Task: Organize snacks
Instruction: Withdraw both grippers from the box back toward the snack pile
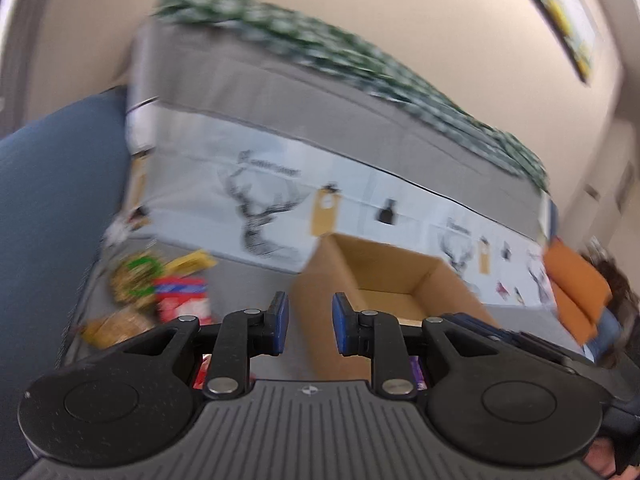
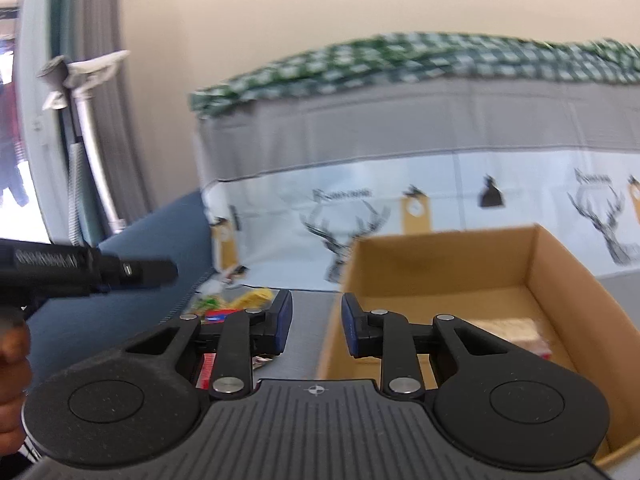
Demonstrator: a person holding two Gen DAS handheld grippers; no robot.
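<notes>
Blurrily, both grippers' blue-padded fingers [image 1: 280, 322] (parted, empty) face a square cardboard box [image 2: 552, 264].

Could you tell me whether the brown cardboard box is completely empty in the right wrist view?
No: a pale, tan-wrapped snack packet lies on the floor of the brown cardboard box.

One cardboard box [image 2: 532, 264] is seen, open at the top, with one pale packet [image 2: 516, 330] counted inside it. About four snack packets [image 1: 160, 288] are made out in a blurred pile beside the box; an exact count cannot be given. Two orange cushions [image 1: 576, 292] are seen.
</notes>
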